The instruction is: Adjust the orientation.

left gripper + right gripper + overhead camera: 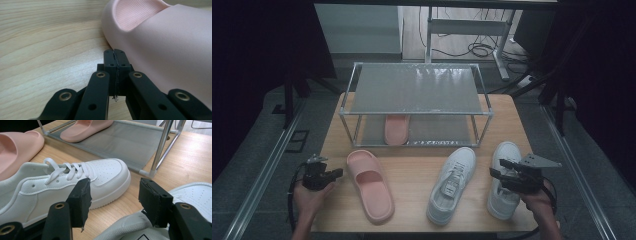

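Note:
A pink slide sandal (370,185) lies on the wooden table (412,175) left of centre. My left gripper (337,173) sits just left of it, shut and empty; in the left gripper view its jaws press together (115,53) close beside the sandal's strap (160,47). A second pink sandal (396,128) rests on the lower shelf of the metal rack (417,102). Two white sneakers lie at the right: one (453,184) angled near centre, one (504,179) at the far right. My right gripper (498,168) hovers open over the far-right sneaker (195,195), jaws apart (113,195), nothing between them.
The two-tier rack with grey mesh shelves stands at the back of the table; its front leg (160,147) is near the sneaker's toe (110,175). Table edges lie close to both hands. A desk frame and cables (477,47) stand on the floor beyond.

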Available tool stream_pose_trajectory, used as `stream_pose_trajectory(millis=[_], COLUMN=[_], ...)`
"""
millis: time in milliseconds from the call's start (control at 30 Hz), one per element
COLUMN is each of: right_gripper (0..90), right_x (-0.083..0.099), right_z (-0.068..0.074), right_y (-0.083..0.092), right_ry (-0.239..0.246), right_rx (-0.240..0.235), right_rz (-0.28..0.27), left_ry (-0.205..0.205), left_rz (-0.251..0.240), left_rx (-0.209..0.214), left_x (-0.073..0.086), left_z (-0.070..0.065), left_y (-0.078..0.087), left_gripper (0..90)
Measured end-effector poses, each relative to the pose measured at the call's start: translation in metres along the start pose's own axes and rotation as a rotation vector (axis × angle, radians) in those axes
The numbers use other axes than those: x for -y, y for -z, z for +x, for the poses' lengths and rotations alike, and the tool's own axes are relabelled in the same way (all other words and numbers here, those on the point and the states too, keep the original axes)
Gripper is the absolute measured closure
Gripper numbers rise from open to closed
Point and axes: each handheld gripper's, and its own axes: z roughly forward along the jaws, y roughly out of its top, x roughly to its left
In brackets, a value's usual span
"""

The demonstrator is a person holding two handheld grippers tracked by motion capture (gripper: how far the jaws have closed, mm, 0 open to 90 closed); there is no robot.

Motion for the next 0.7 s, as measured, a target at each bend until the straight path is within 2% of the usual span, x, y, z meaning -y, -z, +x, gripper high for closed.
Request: stream_pose_trajectory(millis=[200, 700], right_gripper=[44.0, 44.0], right_x=[0.000, 0.000], right_z=[0.000, 0.001], right_y=[0.001, -0.002], right_ry=[0.000, 0.003], right_rx=[0.001, -0.004], right_rz=[-0.001, 0.009], left_ry=[-0.008, -0.047], left_rz=[0.006, 0.004], left_rx=[0.022, 0.041], left_x=[-0.005, -0.016], left_z=[-0.006, -0.022], left_y=[-0.007, -0.018], left_gripper=[90.0, 90.0])
